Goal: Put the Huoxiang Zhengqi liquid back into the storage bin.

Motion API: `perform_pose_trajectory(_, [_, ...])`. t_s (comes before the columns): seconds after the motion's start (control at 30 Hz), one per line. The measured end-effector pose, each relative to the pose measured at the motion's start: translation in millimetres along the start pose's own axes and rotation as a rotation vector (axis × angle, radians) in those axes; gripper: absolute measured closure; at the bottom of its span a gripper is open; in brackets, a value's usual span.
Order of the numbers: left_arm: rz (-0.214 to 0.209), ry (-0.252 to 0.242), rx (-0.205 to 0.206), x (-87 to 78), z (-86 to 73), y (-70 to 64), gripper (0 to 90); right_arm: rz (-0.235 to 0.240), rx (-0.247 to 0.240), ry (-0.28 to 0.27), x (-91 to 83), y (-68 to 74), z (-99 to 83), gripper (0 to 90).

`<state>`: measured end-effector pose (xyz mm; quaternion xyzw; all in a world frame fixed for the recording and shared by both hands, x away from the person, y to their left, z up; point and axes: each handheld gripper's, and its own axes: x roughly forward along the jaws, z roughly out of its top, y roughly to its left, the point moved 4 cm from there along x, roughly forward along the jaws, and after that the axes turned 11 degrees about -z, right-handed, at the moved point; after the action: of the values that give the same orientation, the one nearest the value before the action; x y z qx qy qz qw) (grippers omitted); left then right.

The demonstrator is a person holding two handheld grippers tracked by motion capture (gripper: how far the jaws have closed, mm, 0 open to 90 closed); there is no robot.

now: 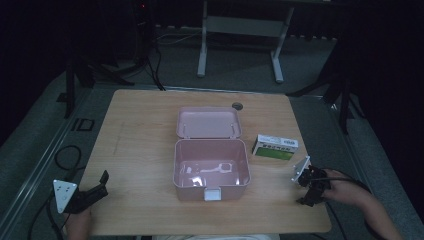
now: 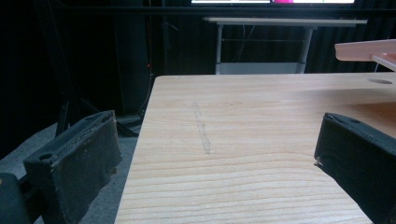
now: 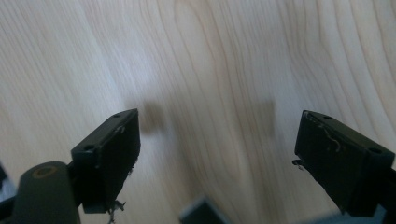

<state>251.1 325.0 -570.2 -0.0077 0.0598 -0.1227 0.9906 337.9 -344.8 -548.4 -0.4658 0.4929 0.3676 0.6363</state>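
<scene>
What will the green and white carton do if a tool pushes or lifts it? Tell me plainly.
The green and white carton lies flat on its broad face, so it would likely slide across the smooth wooden table rather than tip or roll. It looks like thin card, probably light, and may dent under a hard squeeze. Its flat sides should grip well.

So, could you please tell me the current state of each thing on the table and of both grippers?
Pink box: open, empty, lid laid back flat behind it.
Latch: hanging free at the box's front.
Green and white carton: closed, lying flat right of the box.
Left gripper: open, holding nothing, low over the table.
Right gripper: open, holding nothing, pointing down at the table.
</scene>
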Motion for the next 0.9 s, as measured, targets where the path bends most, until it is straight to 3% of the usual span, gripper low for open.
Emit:
perform_pose_trajectory(0.1, [-0.002, 0.001, -0.001, 0.0, 0.0, 0.0, 0.3, 0.015, -0.027, 0.065, -6.0, -3.4, 5.1, 14.2])
perform_pose_trajectory(0.23, [-0.008, -0.001, -0.003, -0.3, 0.0, 0.0, 0.2, -0.005, -0.041, 0.072, -12.7, -7.6, 16.3, 13.5])
perform_pose_trajectory(0.53, [-0.008, -0.003, -0.008, -0.5, 0.0, 0.7, 0.2, 0.102, -0.089, 0.094, -21.6, -4.7, 32.4, 12.0])
perform_pose_trajectory(0.67, [-0.009, -0.004, -0.009, -0.6, 0.0, 0.6, 0.3, 0.107, -0.127, 0.085, -24.8, -2.6, 36.5, 12.0])
perform_pose_trajectory(0.9, [-0.011, -0.003, -0.008, -0.6, 0.0, 0.5, 0.3, 0.101, -0.133, 0.093, -23.3, -3.2, 44.0, 11.7])
